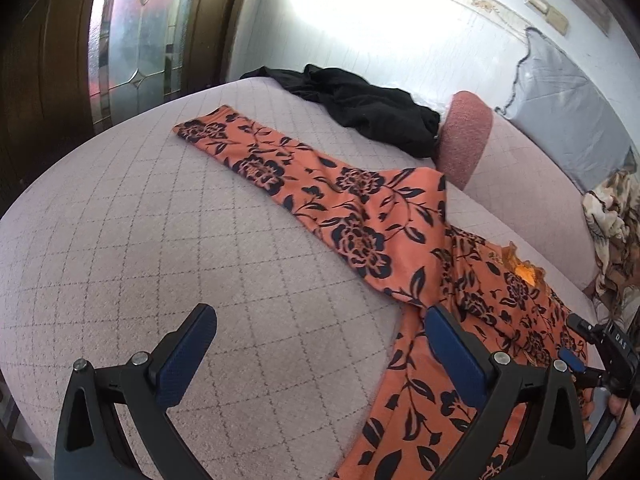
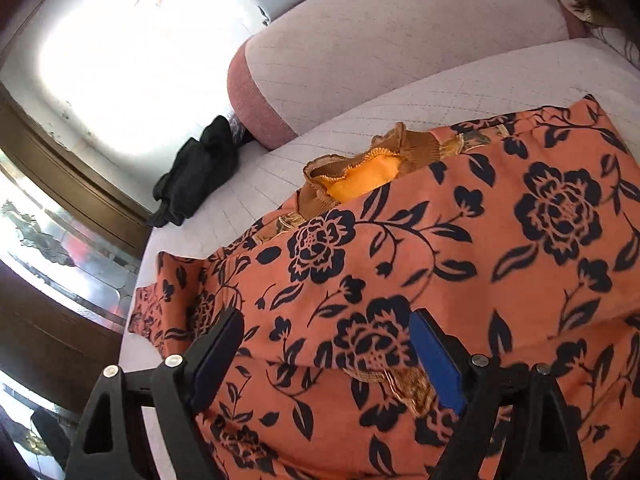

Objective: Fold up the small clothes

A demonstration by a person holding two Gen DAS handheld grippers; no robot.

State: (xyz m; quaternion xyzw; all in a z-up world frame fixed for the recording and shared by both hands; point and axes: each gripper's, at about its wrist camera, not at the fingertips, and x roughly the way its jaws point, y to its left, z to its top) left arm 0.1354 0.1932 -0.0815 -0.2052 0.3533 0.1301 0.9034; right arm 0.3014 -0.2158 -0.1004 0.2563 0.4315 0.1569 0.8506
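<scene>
Your left gripper (image 1: 320, 344) hangs spread wide, nothing held, beside the orange floral garment (image 1: 360, 216). Your right gripper (image 2: 326, 344) is spread above that garment, pinching nothing.

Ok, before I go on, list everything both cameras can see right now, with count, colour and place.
floral garment: one, orange with black flowers, spread across the cushion, one long part stretched toward the door
ruffled cloth: one, yellow-orange with brown frill, peeking from under the floral garment's far edge
black garment: one, black, crumpled at the cushion's far end beside the bolster
bolster: one, pinkish red end, against the backrest
quilted cushion: one, pale pink, under everything
grey pillow: one, grey, against the wall
patterned fabric: one, cream and brown, far right
glass door: one, wood-framed, left
left tongs: open, over bare cushion at the garment's edge
right tongs: open, over the floral garment
</scene>
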